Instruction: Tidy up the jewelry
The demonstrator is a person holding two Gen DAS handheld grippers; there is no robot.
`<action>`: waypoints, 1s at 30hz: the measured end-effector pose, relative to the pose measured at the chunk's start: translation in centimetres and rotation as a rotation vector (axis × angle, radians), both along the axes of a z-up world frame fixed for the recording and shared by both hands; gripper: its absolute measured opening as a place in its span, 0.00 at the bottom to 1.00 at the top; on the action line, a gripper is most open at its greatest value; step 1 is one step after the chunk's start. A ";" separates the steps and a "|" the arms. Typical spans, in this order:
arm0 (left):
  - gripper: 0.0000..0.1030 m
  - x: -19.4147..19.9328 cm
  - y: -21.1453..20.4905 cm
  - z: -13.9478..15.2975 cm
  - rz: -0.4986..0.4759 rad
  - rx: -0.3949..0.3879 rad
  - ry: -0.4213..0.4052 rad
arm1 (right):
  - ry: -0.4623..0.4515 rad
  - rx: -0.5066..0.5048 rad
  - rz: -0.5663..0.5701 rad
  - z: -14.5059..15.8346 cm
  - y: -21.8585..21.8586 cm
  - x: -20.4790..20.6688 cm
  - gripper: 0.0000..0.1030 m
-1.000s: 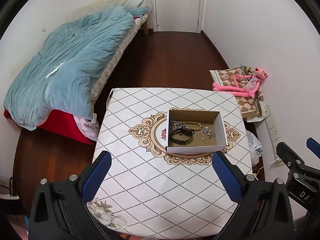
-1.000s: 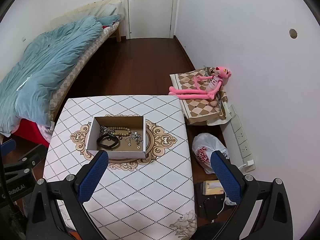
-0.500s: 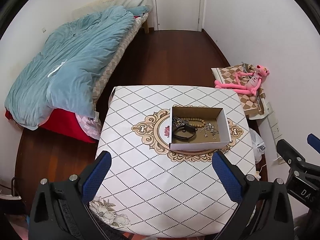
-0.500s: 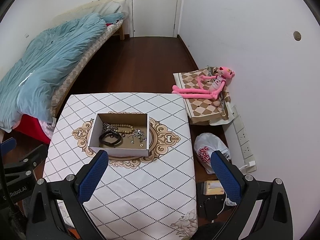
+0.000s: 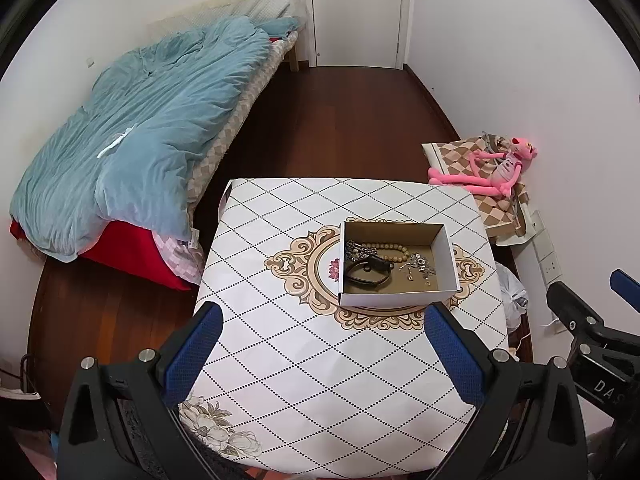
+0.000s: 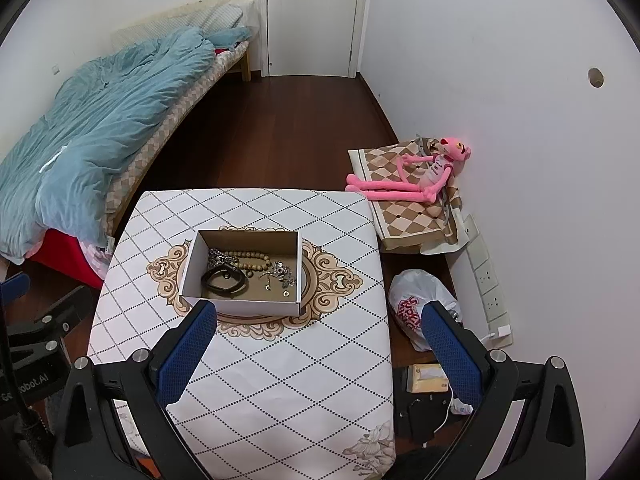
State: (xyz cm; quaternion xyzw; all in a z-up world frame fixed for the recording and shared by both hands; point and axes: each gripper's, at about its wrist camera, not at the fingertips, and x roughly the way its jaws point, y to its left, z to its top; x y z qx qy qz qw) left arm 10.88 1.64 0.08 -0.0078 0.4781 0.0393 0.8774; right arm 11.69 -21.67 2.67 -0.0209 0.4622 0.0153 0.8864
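An open cardboard box sits on the table's middle medallion. Inside lie a black band, a wooden bead bracelet, a silver chain and small silver pieces. My left gripper is open and empty, held high above the table's near half. My right gripper is open and empty, above the table's near right edge. Each gripper shows at the edge of the other's view.
The small table has a white diamond-patterned cloth. A bed with a blue duvet stands to the left. A pink plush toy lies on a checked cushion by the right wall. A white plastic bag sits on the floor.
Both grippers have drawn back and up, so the table and box look slightly smaller and farther. The jewelry in the box has not moved.
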 end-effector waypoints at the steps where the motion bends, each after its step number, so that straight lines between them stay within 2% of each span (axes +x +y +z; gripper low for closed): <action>1: 1.00 0.0 0.0 0.0 0.000 0.001 0.000 | -0.001 -0.001 0.000 0.1 0.0 0.0 1.00; 30: 1.00 0.0 0.0 0.9 0.007 0.001 -0.015 | -0.001 0.010 0.013 0.4 0.2 0.0 1.00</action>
